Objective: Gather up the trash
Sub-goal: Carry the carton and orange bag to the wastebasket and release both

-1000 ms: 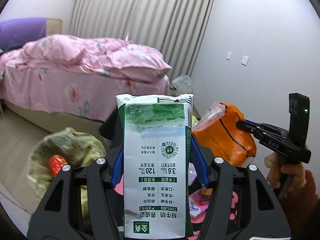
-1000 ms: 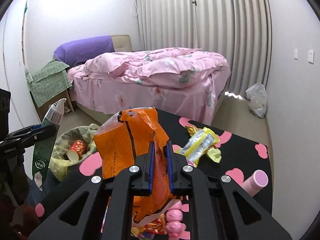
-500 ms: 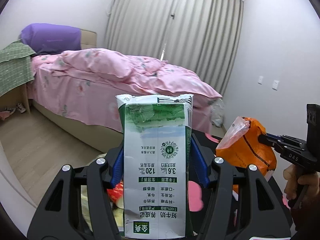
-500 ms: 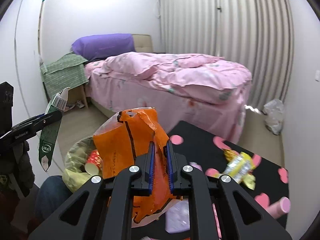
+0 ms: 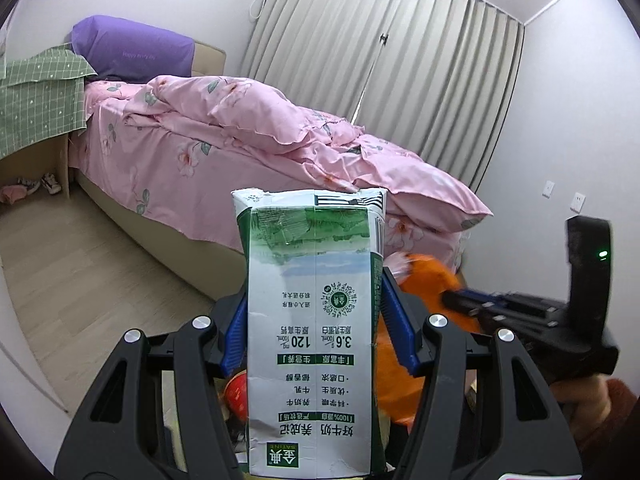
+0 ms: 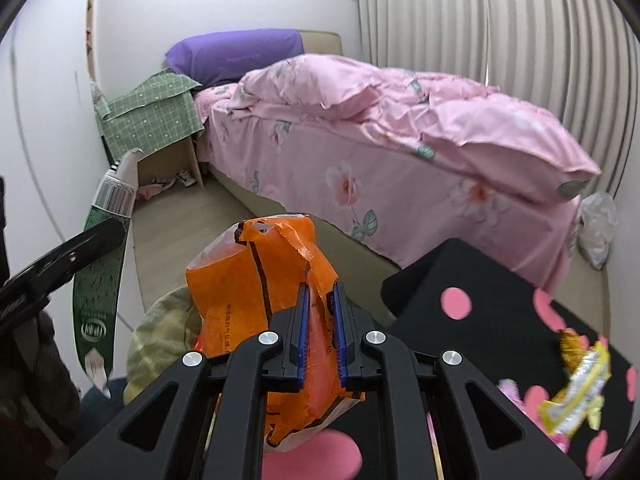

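My left gripper point(image 5: 314, 316) is shut on a green and white milk carton point(image 5: 314, 328), held upright in the air. The carton also shows in the right wrist view point(image 6: 102, 264) at the left. My right gripper point(image 6: 320, 312) is shut on a crumpled orange plastic bag point(image 6: 248, 284), which also shows in the left wrist view point(image 5: 424, 284). Both are held over a bin lined with a yellow-green bag point(image 6: 160, 336). A red cup point(image 5: 236, 394) lies in the bin, partly hidden by the carton.
A black table with pink dots point(image 6: 480, 280) is at the right, with a yellow wrapper point(image 6: 576, 396) on it. A bed with a pink quilt point(image 6: 400, 120) fills the background. A white plastic bag point(image 6: 598, 224) lies on the floor by the curtain.
Both grippers have swung left, away from the table and towards the bin. The orange bag has come closer to the carton. Both grips are unchanged.
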Demonstrator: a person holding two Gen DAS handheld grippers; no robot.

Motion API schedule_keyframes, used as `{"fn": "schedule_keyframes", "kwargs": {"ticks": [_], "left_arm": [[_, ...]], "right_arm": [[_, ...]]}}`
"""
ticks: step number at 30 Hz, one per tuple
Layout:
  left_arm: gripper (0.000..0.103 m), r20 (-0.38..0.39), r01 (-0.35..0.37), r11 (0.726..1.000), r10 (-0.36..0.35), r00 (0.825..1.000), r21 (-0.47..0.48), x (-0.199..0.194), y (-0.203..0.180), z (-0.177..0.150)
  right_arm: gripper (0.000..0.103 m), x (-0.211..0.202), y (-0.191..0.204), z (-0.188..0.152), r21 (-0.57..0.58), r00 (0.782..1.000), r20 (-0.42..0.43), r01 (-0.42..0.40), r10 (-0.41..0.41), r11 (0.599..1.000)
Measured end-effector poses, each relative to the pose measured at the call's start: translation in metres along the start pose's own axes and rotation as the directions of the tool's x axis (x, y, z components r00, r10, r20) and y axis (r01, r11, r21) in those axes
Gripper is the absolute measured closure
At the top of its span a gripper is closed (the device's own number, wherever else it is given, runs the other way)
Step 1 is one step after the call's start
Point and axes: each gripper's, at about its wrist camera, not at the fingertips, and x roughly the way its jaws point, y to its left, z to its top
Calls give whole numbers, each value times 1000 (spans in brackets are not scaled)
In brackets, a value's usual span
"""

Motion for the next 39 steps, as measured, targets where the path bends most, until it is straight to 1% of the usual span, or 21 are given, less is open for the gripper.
{"fn": "schedule_keyframes", "kwargs": {"ticks": [1,3,6,7,8,9,11,12,14,17,19,21,23,24,28,30,33,36,37,38,39], "left_arm": [[48,15,5,1000,-5,1000,-4,7,1,-1],[48,28,6,1000,-6,1000,-4,24,4,-6],[48,-39,-25,1000,24,999,-11,58,14,-21],[48,-90,-34,999,31,996,-36,70,20,-31],[48,-119,-34,998,27,993,-57,75,25,-37],[48,-156,-30,996,16,988,-88,79,31,-42],[48,-179,-24,992,1,984,-128,77,37,-46],[48,-187,-37,991,13,982,-126,75,38,-48],[48,-218,-72,993,50,975,-93,70,39,-53],[48,-265,-75,994,51,963,-81,67,42,-61],[48,-267,-77,993,50,962,-91,61,45,-65],[48,-249,-72,989,38,968,-130,56,52,-65],[48,-236,-63,982,19,972,-179,55,57,-60],[48,-224,-54,981,10,974,-188,55,57,-55],[48,-188,-17,987,-13,982,-159,56,48,-37],[48,-190,-10,988,-19,982,-153,56,45,-32],[48,-215,-12,987,-23,976,-163,59,48,-35],[48,-266,-10,982,-41,963,-189,65,54,-42],[44,-276,-8,978,-51,960,-207,67,57,-43],[37,-276,-4,977,-56,960,-212,66,58,-44],[35,-273,-4,977,-57,960,-215,65,59,-43]], "right_arm": [[92,7,0,1,8,1000,-6,0,0,1000],[92,29,-4,1,35,999,-43,-18,19,999],[92,53,-8,-2,58,993,-109,-40,46,997],[92,58,-9,-5,61,991,-124,-50,57,997],[92,61,-9,-8,60,988,-138,-60,68,996],[92,64,-9,-11,57,986,-148,-68,76,996],[92,66,-9,-18,56,982,-162,-87,96,995],[92,67,-9,-20,58,980,-166,-97,106,994],[92,69,-7,-25,59,976,-177,-117,126,991],[92,70,-3,-28,48,973,-183,-133,140,990],[92,69,0,-29,39,974,-180,-131,136,991],[92,69,3,-29,30,976,-174,-127,130,991],[92,70,5,-26,31,977,-171,-121,125,992],[92,69,6,-26,31,979,-166,-117,121,993],[92,66,9,-20,50,982,-146,-114,120,992],[92,69,14,-20,47,981,-150,-121,126,992],[92,75,21,-24,48,976,-170,-134,140,990],[91,82,17,-30,100,963,-200,-164,181,981],[88,84,14,-32,123,957,-212,-175,198,977],[79,85,11,-33,141,953,-219,-181,209,973],[72,83,10,-34,146,952,-219,-184,213,972]]}}
